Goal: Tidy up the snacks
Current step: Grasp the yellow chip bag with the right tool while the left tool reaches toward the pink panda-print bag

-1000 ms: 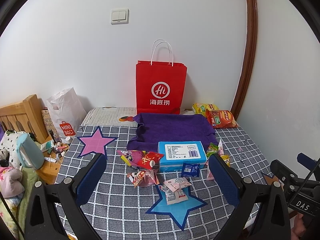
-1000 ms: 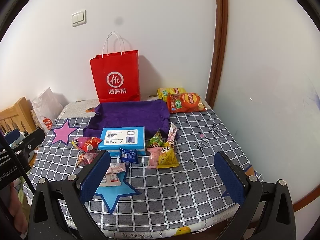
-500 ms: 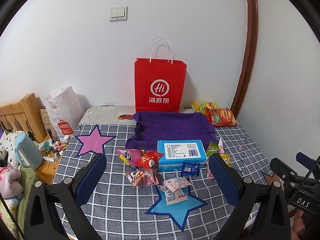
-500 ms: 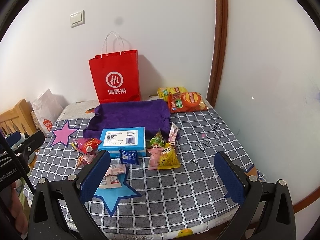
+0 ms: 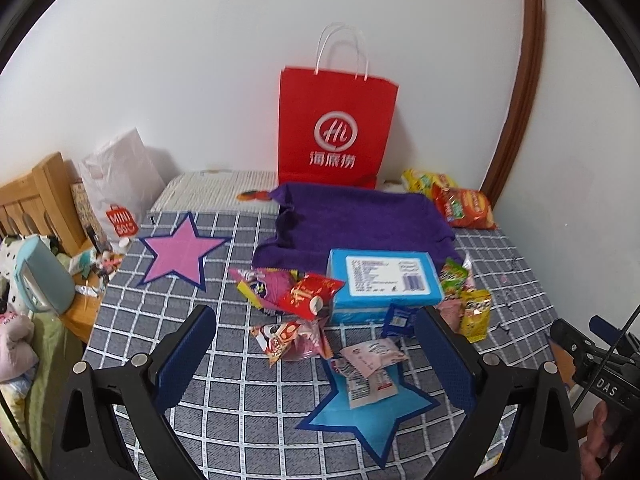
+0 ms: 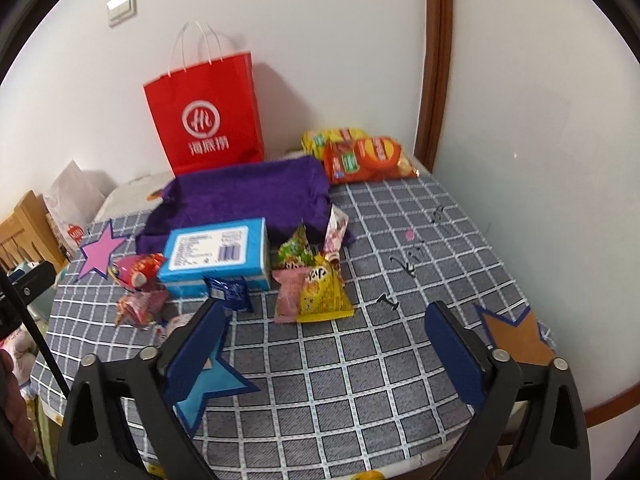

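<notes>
My left hand-held gripper (image 5: 316, 356) gapes empty with the pink snack packet (image 5: 370, 356) just ahead; my right hand-held gripper (image 6: 326, 350), empty and closing, is farther.

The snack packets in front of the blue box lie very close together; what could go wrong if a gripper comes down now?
1. The small blue packet leans against the blue box, so a finger may push the box instead.
2. The pink packet and yellow packet overlap; the right gripper, empty and now closing, might take both.
3. The thin packets on the blue star may slide away.
</notes>
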